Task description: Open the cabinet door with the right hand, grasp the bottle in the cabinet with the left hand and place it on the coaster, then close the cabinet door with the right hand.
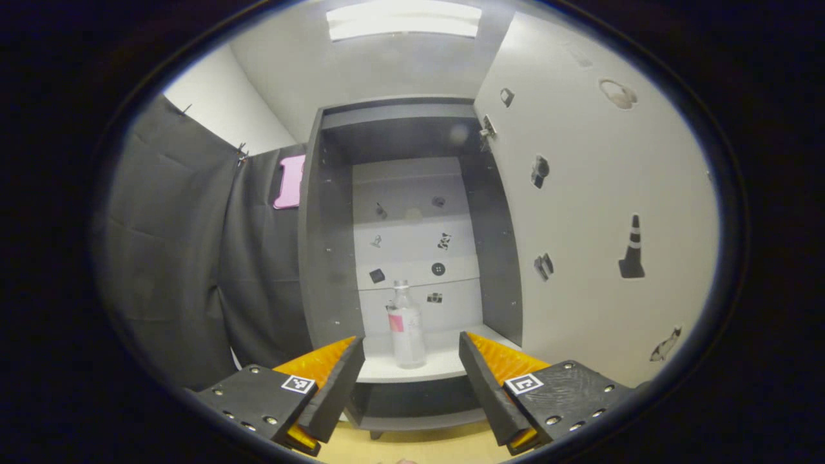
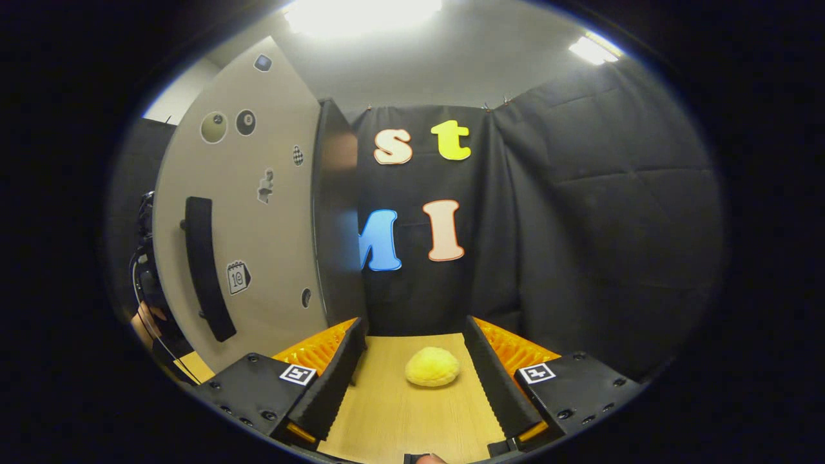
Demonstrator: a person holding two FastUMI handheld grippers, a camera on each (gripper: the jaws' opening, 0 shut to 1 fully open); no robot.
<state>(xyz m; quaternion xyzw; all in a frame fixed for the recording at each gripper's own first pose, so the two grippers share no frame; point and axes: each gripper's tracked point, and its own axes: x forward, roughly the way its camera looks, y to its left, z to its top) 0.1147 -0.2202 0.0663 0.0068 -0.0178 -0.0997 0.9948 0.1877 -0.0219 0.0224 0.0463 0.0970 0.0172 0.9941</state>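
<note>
The dark cabinet (image 1: 322, 258) stands open, its pale door (image 1: 593, 212) swung out to the right. A clear bottle (image 1: 407, 325) with a pink label stands upright on the white bottom shelf (image 1: 445, 367). My left gripper (image 1: 408, 351) is open and points straight at the bottle from a short way in front, fingers apart on either side of it, not touching. In the right gripper view the door's outer face (image 2: 258, 219) with its long black handle (image 2: 205, 267) sits at the left. My right gripper (image 2: 412, 341) is open over the wooden table (image 2: 399, 412), holding nothing.
A yellow bun-shaped thing (image 2: 432, 367) lies on the table between my right fingers (image 2: 335, 380), farther off. A hand (image 2: 145, 322) holding the other gripper shows beyond the door's left edge. Black cloth hangs behind and to both sides.
</note>
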